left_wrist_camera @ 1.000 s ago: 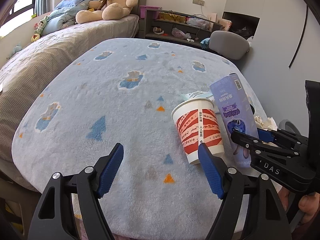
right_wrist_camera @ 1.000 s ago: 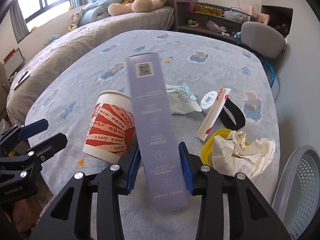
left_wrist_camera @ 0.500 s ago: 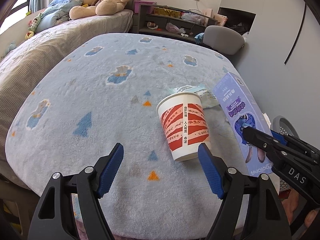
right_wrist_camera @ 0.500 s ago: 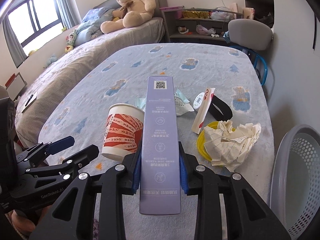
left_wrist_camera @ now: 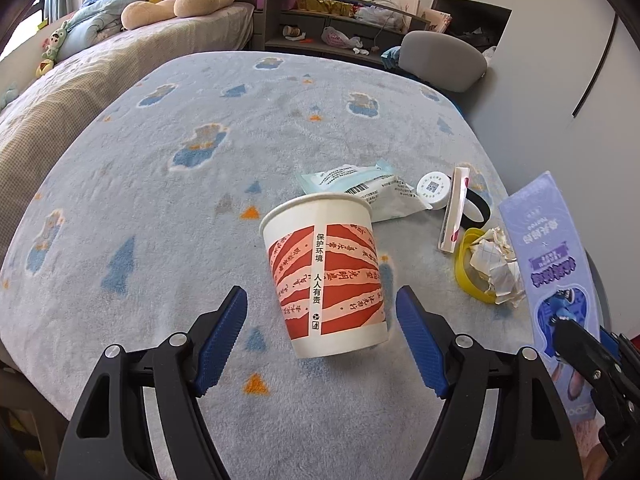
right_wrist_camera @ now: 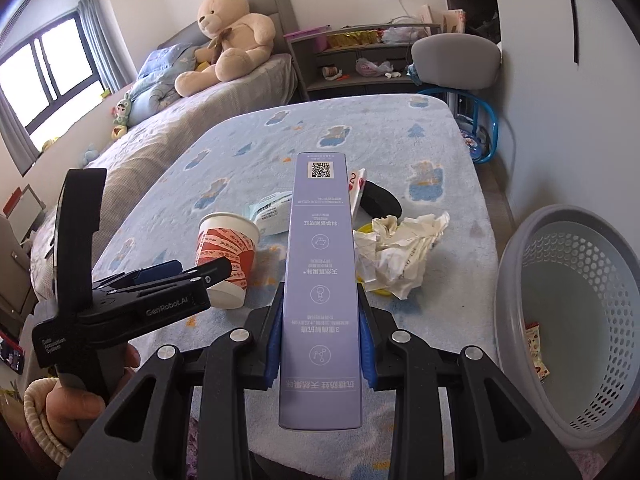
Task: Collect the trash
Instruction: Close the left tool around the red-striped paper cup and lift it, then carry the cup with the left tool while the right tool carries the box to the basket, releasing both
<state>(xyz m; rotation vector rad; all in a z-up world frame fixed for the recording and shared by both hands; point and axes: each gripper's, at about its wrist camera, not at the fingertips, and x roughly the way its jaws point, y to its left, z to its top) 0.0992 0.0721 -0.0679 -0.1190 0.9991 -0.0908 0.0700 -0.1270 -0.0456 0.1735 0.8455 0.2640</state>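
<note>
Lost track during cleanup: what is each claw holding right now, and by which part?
Right claw grips the purple box by its long sides near the lower end. Left claw is open, empty, around the paper cup.

We see a tall lavender cardboard box (right_wrist_camera: pixel 321 280) at centre frame, a white paper cup (left_wrist_camera: pixel 326 276) with red stripes, and a pale blue fleece blanket (left_wrist_camera: pixel 168 208) patterned with orange triangles.

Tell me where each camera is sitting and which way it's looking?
Left wrist: on the left gripper, looking down over its open blue fingers at the paper cup on the blanket.
Right wrist: on the right gripper, looking along the purple box it clamps; a hand shows, and the basket.
Both share cup, box and crumpled paper.
</note>
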